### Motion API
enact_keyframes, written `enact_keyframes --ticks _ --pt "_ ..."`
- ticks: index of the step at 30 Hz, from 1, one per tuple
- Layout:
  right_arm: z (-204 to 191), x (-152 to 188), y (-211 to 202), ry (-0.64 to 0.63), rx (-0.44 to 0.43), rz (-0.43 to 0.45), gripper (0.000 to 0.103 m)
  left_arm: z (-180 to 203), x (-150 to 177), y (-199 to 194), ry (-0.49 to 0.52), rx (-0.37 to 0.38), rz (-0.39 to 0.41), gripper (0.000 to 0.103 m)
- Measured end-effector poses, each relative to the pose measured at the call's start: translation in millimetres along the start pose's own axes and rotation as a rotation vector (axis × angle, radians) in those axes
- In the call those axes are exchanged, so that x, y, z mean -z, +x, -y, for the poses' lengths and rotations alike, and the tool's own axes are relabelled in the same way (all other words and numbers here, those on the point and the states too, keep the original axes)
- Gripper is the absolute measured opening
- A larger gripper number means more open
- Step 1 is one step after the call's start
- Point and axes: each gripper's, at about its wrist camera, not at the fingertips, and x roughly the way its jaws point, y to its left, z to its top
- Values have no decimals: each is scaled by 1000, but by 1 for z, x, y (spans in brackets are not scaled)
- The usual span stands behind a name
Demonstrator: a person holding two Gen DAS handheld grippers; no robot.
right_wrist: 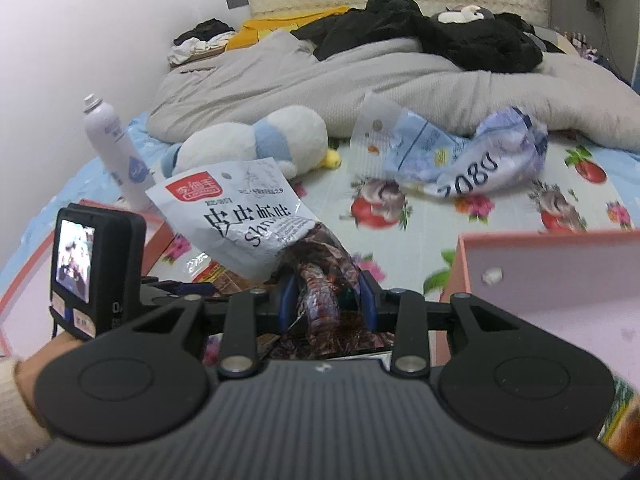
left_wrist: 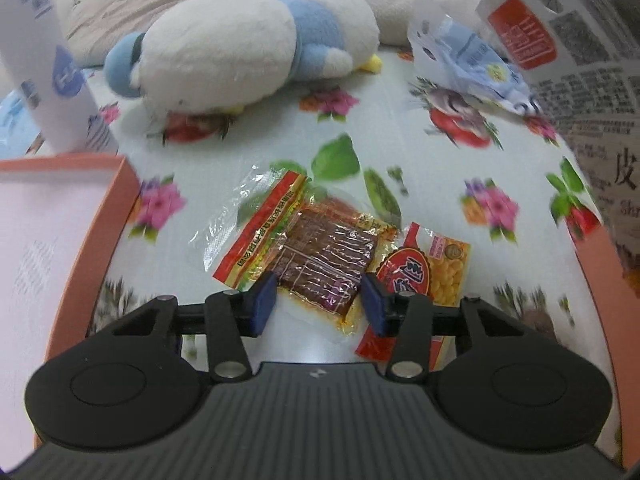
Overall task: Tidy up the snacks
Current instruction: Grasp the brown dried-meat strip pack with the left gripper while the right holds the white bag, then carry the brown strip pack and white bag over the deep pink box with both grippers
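Pick-up step: left gripper, jaws half open, is being set astride brown snack packet, unpinched. Right gripper is clamping white bag. Next: pinching, lifting.

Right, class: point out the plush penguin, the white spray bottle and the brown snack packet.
plush penguin (left_wrist: pixel 240 48): left wrist view, white belly.
white spray bottle (right_wrist: pixel 116 148): right wrist view, middle of body.
brown snack packet (left_wrist: pixel 324 256): left wrist view, clear window.

Pink box cut off leftward
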Motion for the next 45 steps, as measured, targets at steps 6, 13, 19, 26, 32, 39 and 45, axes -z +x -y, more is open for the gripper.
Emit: enact_keyframes --ticks 6,13,19,26,32,39,45 --pt "-19 35 -27 31 -2 -56 37 -2 50 -37 -15 11 -9 52" --pt "-39 83 -61 69 8 -112 37 -14 101 -76 -70 6 -16 52" --pt "-52 119 -86 89 7 -153 37 -23 139 -107 -119 16 -36 51" --pt "-52 145 -100 129 26 -180 37 -37 159 -128 -197 54 -51 51" --pt "-45 158 -99 159 30 -210 37 -45 158 -131 -228 85 -67 51" --pt "-36 171 -91 176 46 -248 37 -52 148 -131 -240 101 -83 51" --pt "-35 173 -90 128 66 -240 37 -51 126 -129 -155 73 -51 54"
